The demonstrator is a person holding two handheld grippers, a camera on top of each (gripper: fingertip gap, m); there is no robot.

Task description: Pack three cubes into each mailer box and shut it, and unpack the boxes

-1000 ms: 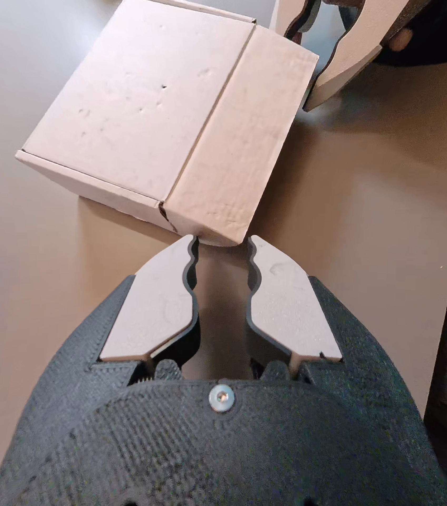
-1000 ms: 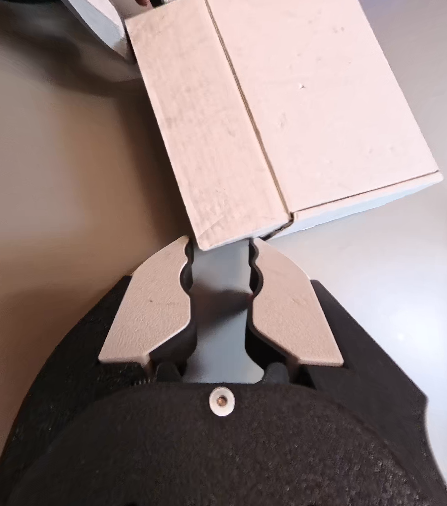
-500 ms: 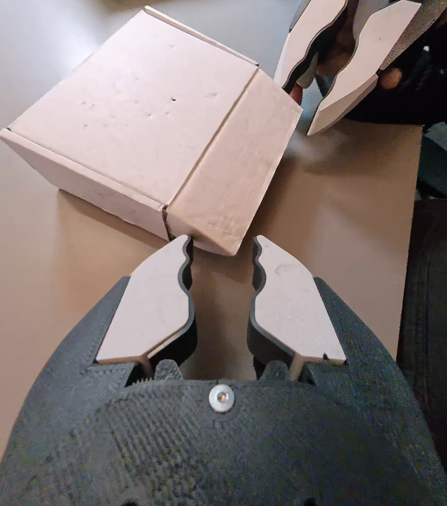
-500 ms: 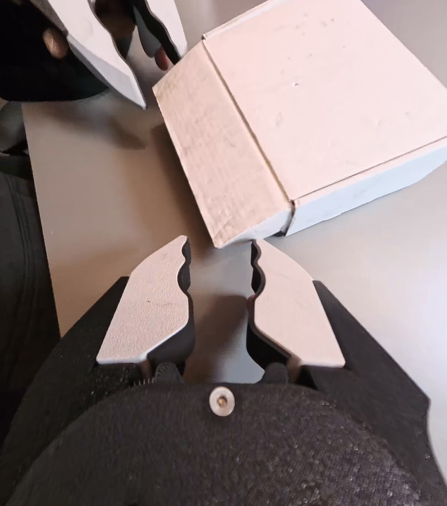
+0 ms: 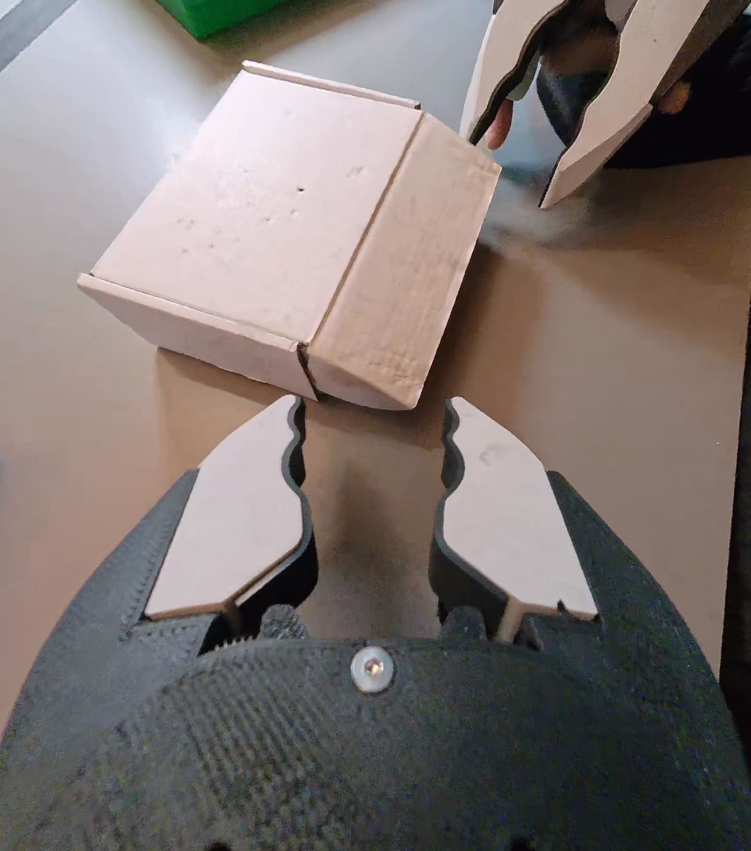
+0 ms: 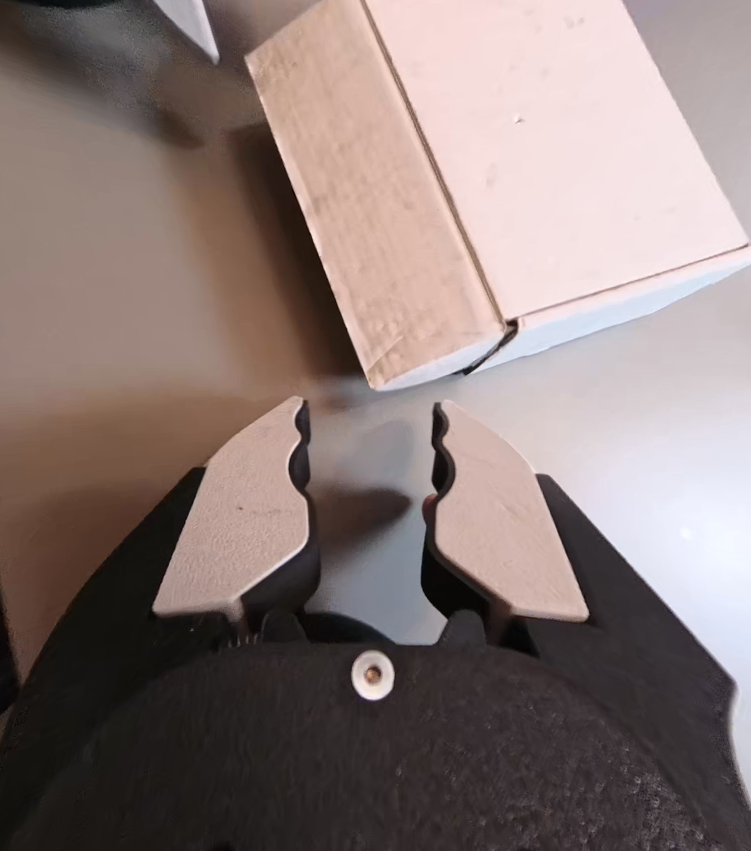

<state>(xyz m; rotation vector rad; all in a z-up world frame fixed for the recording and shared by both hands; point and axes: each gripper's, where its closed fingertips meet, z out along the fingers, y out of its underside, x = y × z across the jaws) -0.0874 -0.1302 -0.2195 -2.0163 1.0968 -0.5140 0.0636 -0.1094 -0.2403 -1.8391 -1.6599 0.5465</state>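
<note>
While both jaws gape, left gripper and right gripper flank the shut mailer box.

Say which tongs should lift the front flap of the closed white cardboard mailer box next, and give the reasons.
Either, narrowly left. Both tongs are open and empty at opposite ends of the flap. The left tongs sit just below the white cardboard mailer box corner; the right tongs show a slightly wider gap to theirs.

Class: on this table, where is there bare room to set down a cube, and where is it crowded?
Bare tabletop lies left of the shut mailer box. It is crowded along the box's front flap, flanked by the left gripper and right gripper.
</note>
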